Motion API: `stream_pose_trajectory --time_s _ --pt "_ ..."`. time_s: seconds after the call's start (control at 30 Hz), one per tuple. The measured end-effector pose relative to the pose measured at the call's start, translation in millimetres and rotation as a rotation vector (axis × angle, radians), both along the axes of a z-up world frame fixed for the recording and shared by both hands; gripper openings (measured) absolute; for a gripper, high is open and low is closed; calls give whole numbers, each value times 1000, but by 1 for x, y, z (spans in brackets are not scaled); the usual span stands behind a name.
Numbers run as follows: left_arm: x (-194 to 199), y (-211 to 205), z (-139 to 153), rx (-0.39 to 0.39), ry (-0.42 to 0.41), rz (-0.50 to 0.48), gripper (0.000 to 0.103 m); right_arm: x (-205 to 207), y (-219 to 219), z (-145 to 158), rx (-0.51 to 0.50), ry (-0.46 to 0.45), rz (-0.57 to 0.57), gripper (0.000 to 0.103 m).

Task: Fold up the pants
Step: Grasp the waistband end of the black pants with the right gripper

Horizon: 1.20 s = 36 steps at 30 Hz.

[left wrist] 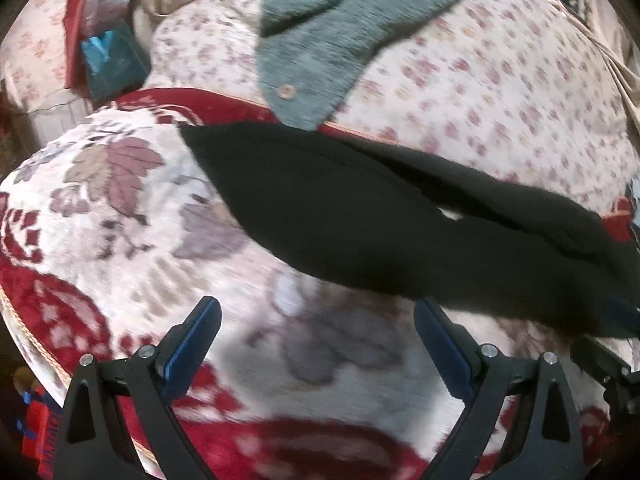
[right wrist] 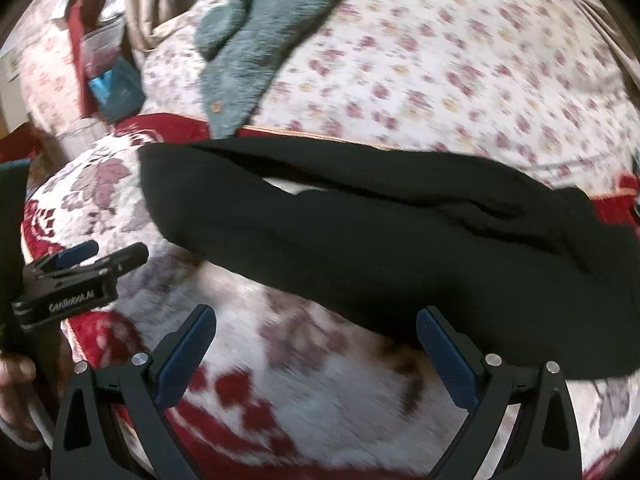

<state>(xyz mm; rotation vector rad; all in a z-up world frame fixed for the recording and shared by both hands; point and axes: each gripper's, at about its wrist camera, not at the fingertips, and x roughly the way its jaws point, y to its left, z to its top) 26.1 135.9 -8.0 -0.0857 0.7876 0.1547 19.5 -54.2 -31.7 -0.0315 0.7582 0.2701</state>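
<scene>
Black pants (left wrist: 360, 220) lie stretched across a red and cream floral blanket (left wrist: 120, 200), legs together, running from upper left to lower right. They also show in the right wrist view (right wrist: 380, 236). My left gripper (left wrist: 318, 320) is open and empty, just short of the pants' near edge. My right gripper (right wrist: 316, 328) is open and empty, its right finger close to the pants' near edge. The left gripper also shows at the left of the right wrist view (right wrist: 96, 258), beside the blanket's edge.
A grey fuzzy cardigan (left wrist: 344, 32) with a button lies beyond the pants on a flowered bedsheet (left wrist: 500, 80). A blue box (left wrist: 112, 60) and clutter sit at the far left. The blanket's corded edge (left wrist: 36, 328) drops off at the left.
</scene>
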Motion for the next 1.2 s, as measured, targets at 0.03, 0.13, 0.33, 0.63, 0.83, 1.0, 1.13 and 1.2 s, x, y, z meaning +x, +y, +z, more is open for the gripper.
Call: stream_pose_trajectory --time_s 0.03,0.13,0.33,0.63,0.83,1.0,1.13,1.2 --pt "1 7 1 5 -1 10 97 3 6 1 -5 -5 11 102" --pt "7 31 2 5 13 25 97 13 18 0 -12 -14 26 102" --pt "20 69 -1 -42 47 76 97 35 34 -10 8 27 61 102" --pt "29 74 -12 -24 70 65 97 49 66 -19 -46 16 132 100" --pt "39 81 -21 -50 90 80 97 72 76 -15 -27 37 190 92" --pt "44 80 -26 -51 101 84 97 70 82 -25 -35 54 215 90" --pt "42 78 -29 -53 109 78 97 63 84 -35 -103 31 213 90" --pt "40 79 -30 -61 111 80 97 54 85 -38 -146 3 235 90"
